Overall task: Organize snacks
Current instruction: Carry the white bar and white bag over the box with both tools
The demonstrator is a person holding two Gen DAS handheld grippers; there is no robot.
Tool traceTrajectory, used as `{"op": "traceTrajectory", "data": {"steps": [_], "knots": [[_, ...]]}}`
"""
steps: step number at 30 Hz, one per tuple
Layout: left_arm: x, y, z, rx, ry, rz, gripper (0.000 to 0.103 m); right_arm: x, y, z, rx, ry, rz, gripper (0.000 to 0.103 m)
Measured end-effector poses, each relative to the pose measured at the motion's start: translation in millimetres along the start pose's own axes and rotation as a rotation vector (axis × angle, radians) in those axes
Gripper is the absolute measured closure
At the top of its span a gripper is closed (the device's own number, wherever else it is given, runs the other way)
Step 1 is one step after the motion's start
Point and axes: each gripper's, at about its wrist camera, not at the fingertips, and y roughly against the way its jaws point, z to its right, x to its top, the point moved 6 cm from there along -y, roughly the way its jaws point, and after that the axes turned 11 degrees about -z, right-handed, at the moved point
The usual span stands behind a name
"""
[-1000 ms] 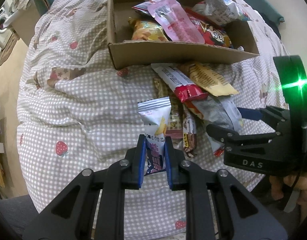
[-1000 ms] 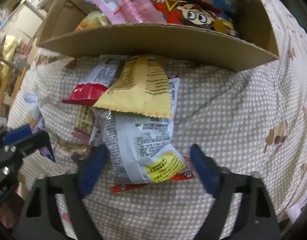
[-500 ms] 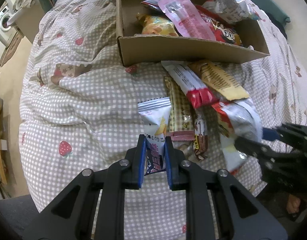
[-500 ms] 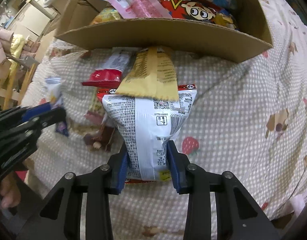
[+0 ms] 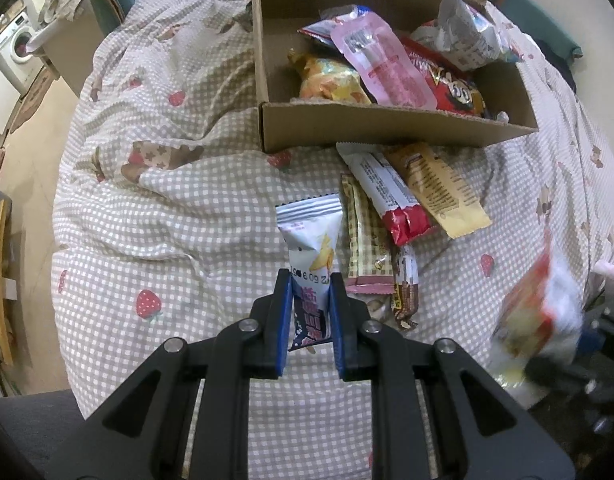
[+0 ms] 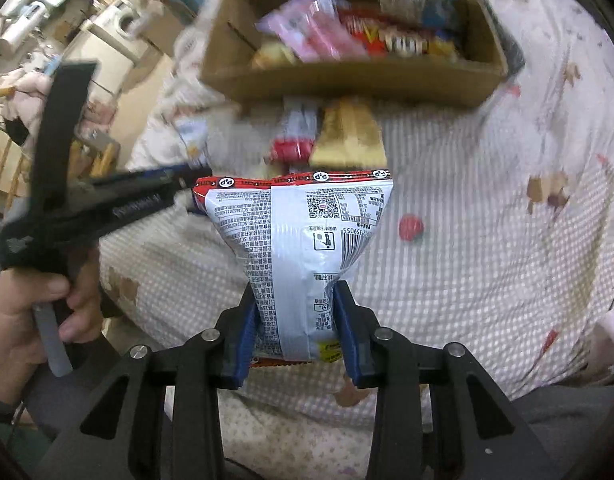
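A second ago the right claw (image 6: 295, 328) stood wide around the grey-white snack bag (image 6: 299, 248) as it lay on the heap; now its blue pads are clamped on the bag's lower end, the foil pinched in at the waist, and the bag hangs clear of the bed (image 6: 487, 240), raised above the checked cover. The blur across the right wrist view fits a hand on the move, and in the left wrist view the same bag shows only as a smeared red-and-white shape at the right edge. The left claw (image 5: 309, 312) has not shifted: it is shut tight on the small white chip packet (image 5: 309, 236), holding it upright over the cover just left of the loose bars. So both claws are loaded, and the pile in front of the cardboard box (image 5: 387, 128) is one bag lighter; the red-ended wrapper (image 5: 391, 196), the yellow sachet (image 5: 435, 188) and the checked bar (image 5: 365, 248) remain on the bed. The box already holds several packets, so the likely next step is carrying both items over its near wall and letting go.
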Motion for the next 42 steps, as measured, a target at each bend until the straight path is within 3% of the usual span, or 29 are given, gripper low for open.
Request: {"op": "traceTrajectory", "data": {"steps": [5,9,19,25,32,38,42], "knots": [[2.0,13.0,-1.5,-0.020,0.009,0.047,0.088,11.2,34.3,14.9,0.052,-0.067,0.212,0.065],[4.3,21.2,-1.6,-0.031,0.016,0.079,0.088,19.8,45.2,32.3,0.022,-0.135,0.293,0.065],[6.9,26.7,-1.7,-0.026,0.029,0.104,0.088,24.6,45.5,31.4,0.018,-0.146,0.317,0.065],[25.9,66.5,-3.1,-0.062,0.039,0.177,0.088,32.2,60.4,35.3,0.027,-0.153,0.341,0.065],[75.9,102.2,-1.3,-0.100,0.035,0.243,0.088,76.3,83.1,30.2,0.051,-0.122,0.380,0.065],[115.3,109.3,8.9,-0.081,-0.001,0.266,0.088,135.6,84.4,17.5,0.045,-0.080,0.381,0.065],[135.7,99.2,13.2,-0.062,-0.003,0.263,0.088,175.0,71.9,12.6,0.096,-0.076,0.355,0.065]]}}
